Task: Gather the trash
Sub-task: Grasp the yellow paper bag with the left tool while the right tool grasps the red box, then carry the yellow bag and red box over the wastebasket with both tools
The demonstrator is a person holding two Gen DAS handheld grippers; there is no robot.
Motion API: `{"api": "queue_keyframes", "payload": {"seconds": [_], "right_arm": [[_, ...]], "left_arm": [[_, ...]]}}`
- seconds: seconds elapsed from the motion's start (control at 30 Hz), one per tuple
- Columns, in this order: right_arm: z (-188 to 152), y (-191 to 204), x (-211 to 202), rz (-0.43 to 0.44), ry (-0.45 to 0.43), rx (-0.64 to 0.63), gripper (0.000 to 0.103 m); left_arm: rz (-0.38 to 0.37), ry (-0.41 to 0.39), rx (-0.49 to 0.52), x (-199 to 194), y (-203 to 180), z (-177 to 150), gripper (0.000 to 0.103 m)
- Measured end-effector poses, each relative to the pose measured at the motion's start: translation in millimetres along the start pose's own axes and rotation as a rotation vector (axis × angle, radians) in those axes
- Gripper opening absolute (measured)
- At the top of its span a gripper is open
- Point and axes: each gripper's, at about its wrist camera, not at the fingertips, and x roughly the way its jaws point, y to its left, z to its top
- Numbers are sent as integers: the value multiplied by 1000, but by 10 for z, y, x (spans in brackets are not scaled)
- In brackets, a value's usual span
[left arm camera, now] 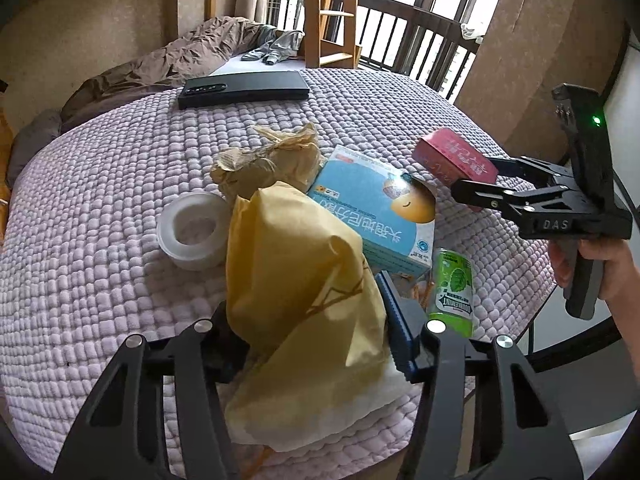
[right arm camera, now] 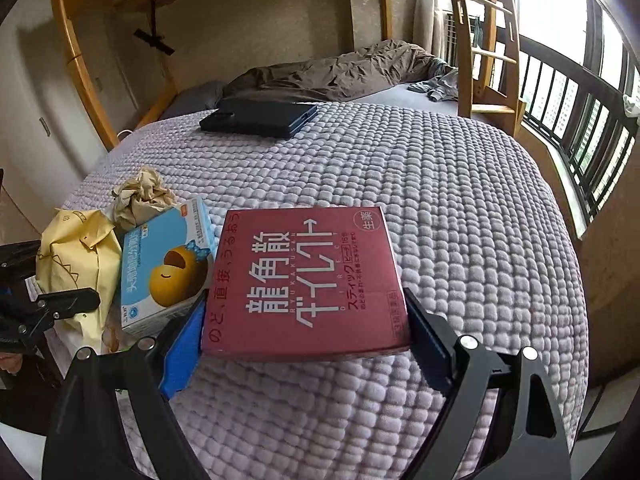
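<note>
The left gripper is clamped on a soft pale-yellow paper bag, its blue-padded fingers pressing in from both sides so the bag bulges upward between them. The bag's lower end sags onto the lilac bobble-textured blanket that covers the surface.

The right gripper is closed on a flat dark-red cardboard box with white Japanese lettering, gripping it by its two side edges; in the left wrist view the same box looks pink and is held clear above the blanket, with a hand around the gripper's handle.

The other rubbish lies close together near the blanket's front edge. A light-blue medicine carton with a smiling orange cartoon figure rests just behind the yellow bag and appears to touch it. A crumpled ball of tan paper sits behind both. A roll of clear tape lies flat just to the left of the bag. A small green tin with a leaf on its label lies beside the blue carton's near corner, though whether the two touch is hard to judge from this angle.

Well behind the pile, a flat black rectangular device lies on the blanket
</note>
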Motion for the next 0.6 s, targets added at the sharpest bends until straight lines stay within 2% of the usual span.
{"api": "queue_keyframes", "payload": {"seconds": [0.6], "right_arm": [[-80, 219, -395, 15, -44, 26, 87]], "left_arm": [[59, -9, 11, -220, -11, -83, 53]]}}
